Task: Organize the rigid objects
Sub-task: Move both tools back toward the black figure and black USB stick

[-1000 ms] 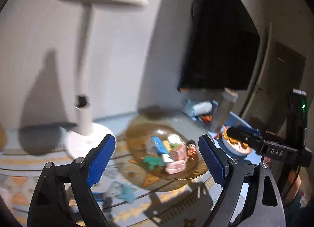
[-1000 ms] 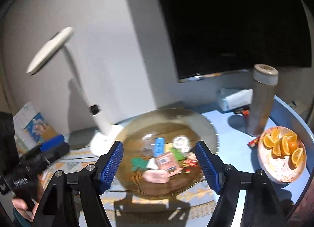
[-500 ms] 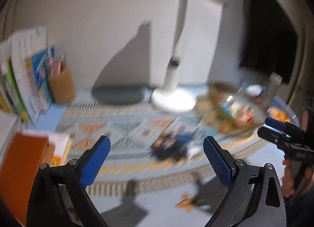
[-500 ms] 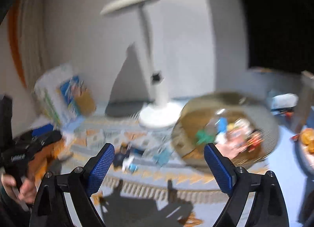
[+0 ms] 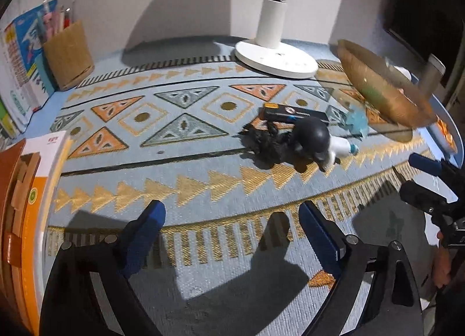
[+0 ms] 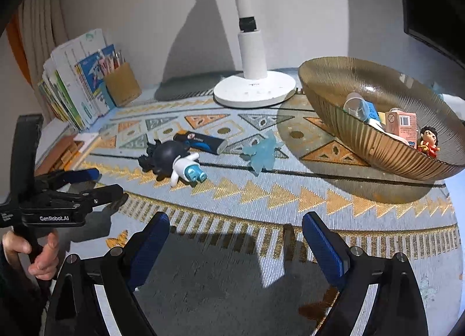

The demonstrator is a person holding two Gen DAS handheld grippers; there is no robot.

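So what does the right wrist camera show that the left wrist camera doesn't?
Only the right wrist view looks into the amber glass bowl, showing a pink carton and a small red figure inside. Only the left wrist view shows the orange-and-white box at the table's near left edge up close. Both show the black-headed toy figure, the dark rectangular device behind it, the pale blue toy, the white lamp base, and both grippers, left and right, open with nothing between their fingers.
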